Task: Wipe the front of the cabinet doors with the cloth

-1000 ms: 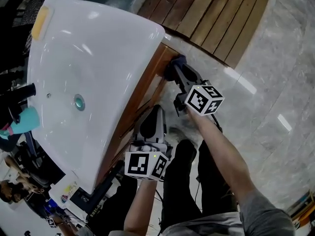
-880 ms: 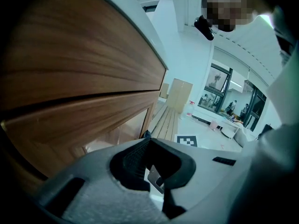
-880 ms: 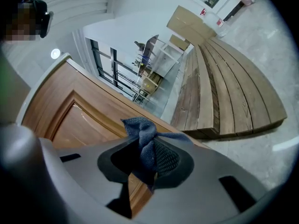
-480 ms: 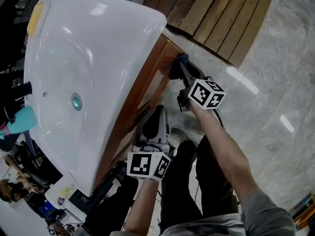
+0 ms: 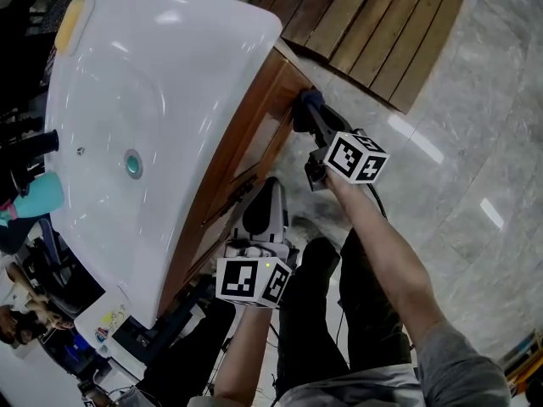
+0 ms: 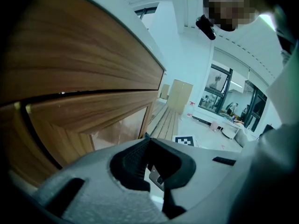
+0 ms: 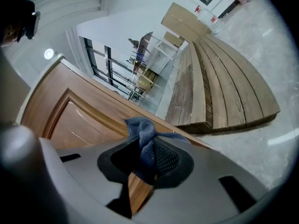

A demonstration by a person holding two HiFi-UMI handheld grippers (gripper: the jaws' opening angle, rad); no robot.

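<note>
A dark blue cloth [image 5: 307, 101] is pressed against the brown wooden cabinet door [image 5: 254, 147] under the white basin. My right gripper [image 5: 306, 114] is shut on it. In the right gripper view the cloth [image 7: 142, 134] bunches out between the jaws of the right gripper [image 7: 145, 158], with the panelled door [image 7: 77, 120] just beyond. My left gripper [image 5: 269, 192] hangs lower, close to the cabinet front, shut with nothing in it. In the left gripper view, the left gripper [image 6: 150, 166] points along the wooden door front [image 6: 84, 73].
The white basin [image 5: 195, 66] overhangs the cabinet, with a drain [image 5: 134, 164] and a teal bottle [image 5: 34, 200] at its left. A slatted wooden platform [image 5: 382, 24] lies beyond on the grey marble floor [image 5: 475, 142]. The person's dark-trousered legs [image 5: 322, 312] stand below.
My right gripper has slid a little along the door with the cloth. The left gripper has hardly moved. The head view has shifted slightly.
</note>
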